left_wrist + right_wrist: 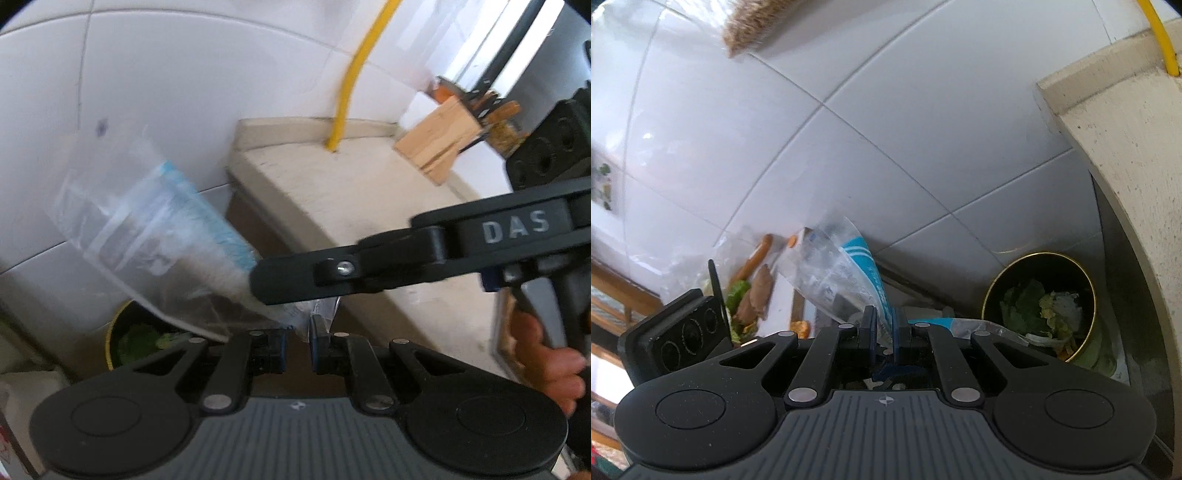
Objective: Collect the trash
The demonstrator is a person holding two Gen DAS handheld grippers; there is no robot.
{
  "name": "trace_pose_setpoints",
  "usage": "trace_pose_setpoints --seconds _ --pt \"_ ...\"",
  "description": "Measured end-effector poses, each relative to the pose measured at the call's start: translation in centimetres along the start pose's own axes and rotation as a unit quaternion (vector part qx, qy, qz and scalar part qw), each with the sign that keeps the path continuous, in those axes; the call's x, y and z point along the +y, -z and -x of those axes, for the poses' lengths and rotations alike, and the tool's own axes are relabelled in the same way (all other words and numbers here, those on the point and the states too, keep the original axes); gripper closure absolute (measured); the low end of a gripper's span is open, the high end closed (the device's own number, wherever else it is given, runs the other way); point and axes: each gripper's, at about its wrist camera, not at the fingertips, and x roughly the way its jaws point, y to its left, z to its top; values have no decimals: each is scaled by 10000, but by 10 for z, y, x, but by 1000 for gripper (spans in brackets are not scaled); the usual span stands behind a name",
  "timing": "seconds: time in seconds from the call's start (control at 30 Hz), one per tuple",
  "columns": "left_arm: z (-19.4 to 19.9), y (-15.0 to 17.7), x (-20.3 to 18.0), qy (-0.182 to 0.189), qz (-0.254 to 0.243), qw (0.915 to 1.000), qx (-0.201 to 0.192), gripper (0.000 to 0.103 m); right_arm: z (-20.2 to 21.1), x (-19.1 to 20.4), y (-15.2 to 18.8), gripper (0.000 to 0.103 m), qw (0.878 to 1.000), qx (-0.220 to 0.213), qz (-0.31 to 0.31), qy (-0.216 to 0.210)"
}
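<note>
Right wrist view: a bag (pixel 846 277) is pinched by both the right gripper (pixel 884 325) and left gripper (pixel 297 338), not yet dropped into the half-filled bin (pixel 1039 306).

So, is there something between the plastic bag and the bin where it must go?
Nothing visible blocks the way. The plastic bag is pinched by the right gripper, and the left gripper holds its corner too. The bin stands open below the counter, with green scraps inside and no lid over it.
</note>
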Motion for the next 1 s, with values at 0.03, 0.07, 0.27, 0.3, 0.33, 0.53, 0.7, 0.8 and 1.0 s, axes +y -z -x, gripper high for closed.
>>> trace_pose_setpoints --seconds 0.03,0.07,0.27,0.3,0.33,0.53,0.7,0.8,1.0 --pt "-3 -1 3 -63 32 10000 22 94 -3 -1 0 92 10000 17 -28 18" --pt "-4 -1 6 -120 50 9999 40 94 -6 -2 0 92 10000 34 -39 35" --pt "-13 -1 17 -431 49 9990 127 94 -24 -8 -1 92 9997 198 -104 120" --pt "-15 -1 18 -452 44 9989 137 94 -27 -10 -1 92 9995 232 -130 139" --pt "-17 -2 18 -504 26 9986 144 93 -31 -12 -1 92 9994 278 -154 142" --pt "-33 -4 35 -655 162 9972 327 92 -51 -27 -3 92 9982 416 -327 270" --pt "-41 -2 51 -574 523 9958 490 92 -54 -42 -1 91 9969 456 -492 409" --pt "-40 -4 52 -538 586 9960 409 85 -52 -50 0 88 9962 432 -609 441" --pt "-39 -1 43 -845 324 9952 360 72 -45 -49 8 80 9953 295 -510 764"
